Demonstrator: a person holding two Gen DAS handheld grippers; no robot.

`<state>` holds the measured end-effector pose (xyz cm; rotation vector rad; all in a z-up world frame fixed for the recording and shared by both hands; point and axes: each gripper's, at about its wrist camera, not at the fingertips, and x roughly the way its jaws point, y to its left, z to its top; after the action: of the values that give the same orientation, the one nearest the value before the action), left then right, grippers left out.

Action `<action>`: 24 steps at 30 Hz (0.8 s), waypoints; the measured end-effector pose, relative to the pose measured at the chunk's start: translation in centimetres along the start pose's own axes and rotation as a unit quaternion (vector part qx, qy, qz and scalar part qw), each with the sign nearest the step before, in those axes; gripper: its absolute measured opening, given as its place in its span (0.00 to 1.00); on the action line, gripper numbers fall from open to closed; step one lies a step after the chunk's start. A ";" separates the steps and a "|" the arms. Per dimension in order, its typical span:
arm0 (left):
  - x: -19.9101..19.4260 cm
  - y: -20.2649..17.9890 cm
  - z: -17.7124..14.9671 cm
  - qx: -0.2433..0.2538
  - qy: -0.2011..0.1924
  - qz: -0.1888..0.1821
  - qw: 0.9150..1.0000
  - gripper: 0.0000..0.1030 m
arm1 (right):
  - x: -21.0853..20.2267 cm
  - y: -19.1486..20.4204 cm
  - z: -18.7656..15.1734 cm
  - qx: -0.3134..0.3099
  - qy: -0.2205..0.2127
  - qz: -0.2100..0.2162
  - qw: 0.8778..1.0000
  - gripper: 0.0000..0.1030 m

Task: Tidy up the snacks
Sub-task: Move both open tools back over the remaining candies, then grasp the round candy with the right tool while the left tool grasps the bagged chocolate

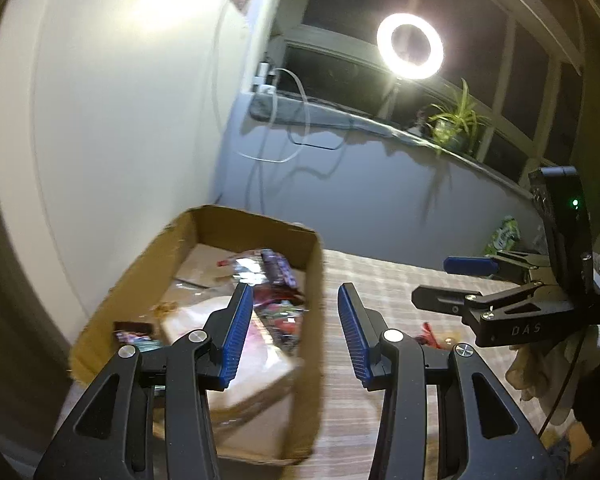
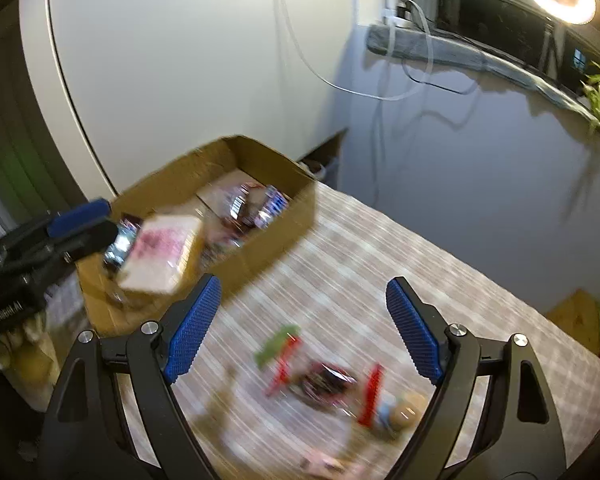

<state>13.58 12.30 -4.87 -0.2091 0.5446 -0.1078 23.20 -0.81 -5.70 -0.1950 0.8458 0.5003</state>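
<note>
- Snacks [image 2: 324, 380] lie loose on the checked table [image 2: 440, 248], near the right gripper [image 2: 304, 328]; more fill the box [image 2: 260, 248] at far left.
- Both grippers, left [image 1: 292, 332] included, stand released and empty.
- Judged step: between loads; next, grasp a loose packet.
- Count: two grippers, one box; packets too blurred to count.

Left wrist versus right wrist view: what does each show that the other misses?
Only the left wrist view shows the whole ring light and a green packet by the far wall. Only the right wrist view shows the loose snacks lying blurred on the checked tablecloth. Both show the cardboard box holding snacks, and both grippers, left gripper and right gripper, open and empty.
</note>
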 end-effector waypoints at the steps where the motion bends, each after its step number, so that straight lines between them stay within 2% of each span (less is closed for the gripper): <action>1: 0.2 -0.7 0.0 0.006 0.004 -0.007 1.000 0.42 | -0.5 -0.7 -0.6 0.006 0.002 -0.004 1.000 0.85; 9: 1.9 -5.3 -1.0 0.047 0.034 -0.044 0.997 0.42 | -2.3 -3.7 -5.6 0.022 0.025 -0.009 0.999 0.85; 15: 4.5 -8.5 -2.3 0.077 0.090 -0.082 0.990 0.42 | -1.5 -4.9 -8.5 0.007 0.050 -0.018 0.999 0.84; 19: 6.4 -10.7 -3.5 0.123 0.126 -0.090 0.980 0.42 | -0.7 -5.7 -9.3 0.001 0.064 -0.011 0.998 0.75; 22: 7.3 -12.0 -4.4 0.153 0.143 -0.084 0.974 0.42 | 0.1 -6.4 -9.7 0.005 0.073 -0.004 0.997 0.64; 24: 7.8 -12.8 -4.9 0.172 0.150 -0.080 0.970 0.48 | 0.5 -6.9 -9.8 0.006 0.074 -0.005 0.997 0.63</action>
<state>17.05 -2.18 -9.95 0.1052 0.7999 -0.3933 20.40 -10.13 -12.68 -0.2267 0.9909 0.4749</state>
